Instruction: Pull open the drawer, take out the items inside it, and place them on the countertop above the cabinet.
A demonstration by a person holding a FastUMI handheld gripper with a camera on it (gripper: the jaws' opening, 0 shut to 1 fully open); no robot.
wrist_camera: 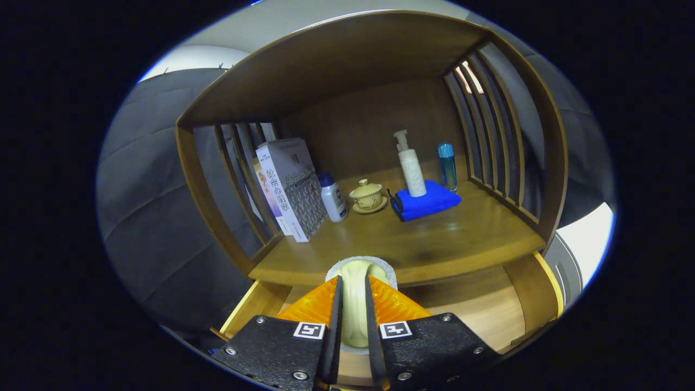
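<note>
My gripper (pixel 354 320) is clamped on a pale, cream-coloured item (pixel 355 296) with a grey speckled rim; both fingers press its sides, and it stands upright between them. I cannot tell just what it is; a cup or small lidded pot seems likely.

Beneath it the drawer (pixel 488 309) is pulled open, its bare wooden floor and side walls showing on both sides of my fingers. So I judge the pull is done and this item is lifted clear of the drawer, level with the front edge of the desk (pixel 434 244) but not yet set down on it. Whether anything is left in the drawer I cannot tell, since my fingers hide its middle.

Further in on the desk, things already stand:
- at the left edge, books (pixel 290 187) leaning against the slats
- beside them a small white bottle (pixel 333 196) with a blue cap
- a lidded teacup (pixel 368 196) on a saucer, near the middle
- a folded blue cloth (pixel 426 202) with a white pump bottle (pixel 411 165) standing on it
- a slim blue bottle (pixel 448 165) near the back right corner

What remains, as I judge it: set this item on the bare front part of the desk, then check the drawer.
</note>
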